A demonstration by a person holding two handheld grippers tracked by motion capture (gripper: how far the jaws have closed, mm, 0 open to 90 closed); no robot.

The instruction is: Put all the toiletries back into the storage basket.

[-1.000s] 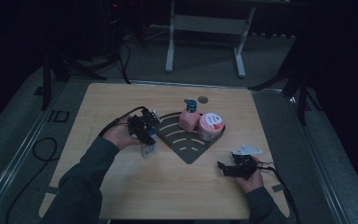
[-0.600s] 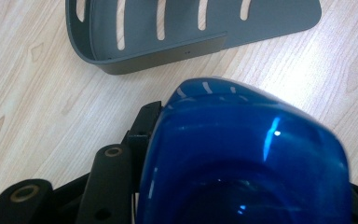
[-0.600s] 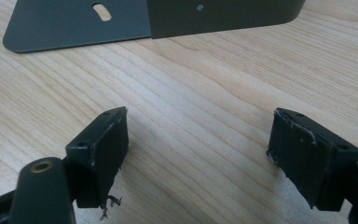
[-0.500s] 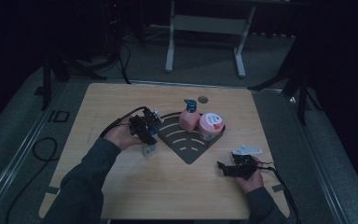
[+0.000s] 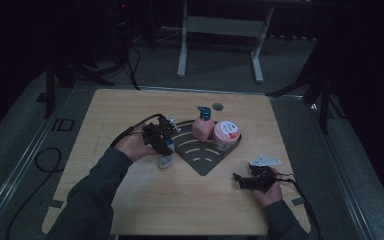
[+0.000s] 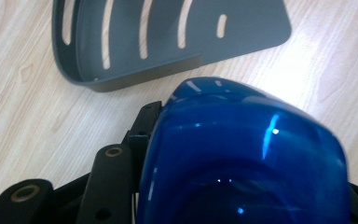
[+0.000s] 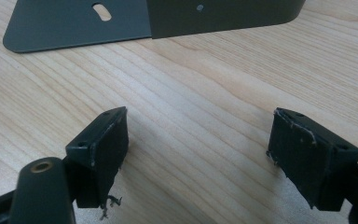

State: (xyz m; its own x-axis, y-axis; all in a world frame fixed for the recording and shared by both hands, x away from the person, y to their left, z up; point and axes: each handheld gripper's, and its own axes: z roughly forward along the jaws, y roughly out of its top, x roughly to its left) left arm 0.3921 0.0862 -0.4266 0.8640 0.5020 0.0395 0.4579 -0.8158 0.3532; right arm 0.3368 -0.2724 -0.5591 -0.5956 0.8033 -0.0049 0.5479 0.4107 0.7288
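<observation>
Since a second ago, very little has shifted: our left gripper [image 5: 163, 141] was already at the near-left edge of the grey tray [image 5: 200, 164] with the bottle in its fingers, and it has only edged slightly along that edge. The right gripper [image 5: 245, 180] has not moved at all. We read this as a carry that has paused short of the tray, so the placing is not yet done.

The blue-capped bottle [image 5: 165, 158] is clamped between the left fingers; in the left gripper view its glossy blue cap [image 6: 242, 158] sits tight against the black fingers [image 6: 140, 135], with the slotted tray [image 6: 168, 37] just beyond on the desk [image 6: 23, 107]. From above, the bottle's pale body hangs below the gripper, just beside the tray and not inside it; whether its base touches the desk we cannot tell.

On the tray's far side stand a pink pump bottle [image 5: 202, 125] and a pink-lidded jar [image 5: 225, 135], touching or nearly so.

Our left forearm reaches in diagonally, the hand wrapped over the gripper, which points down. Our right hand rests low on the desk, well apart from the tray, its fingers [image 7: 105, 149] spread wide and empty over bare wood.
</observation>
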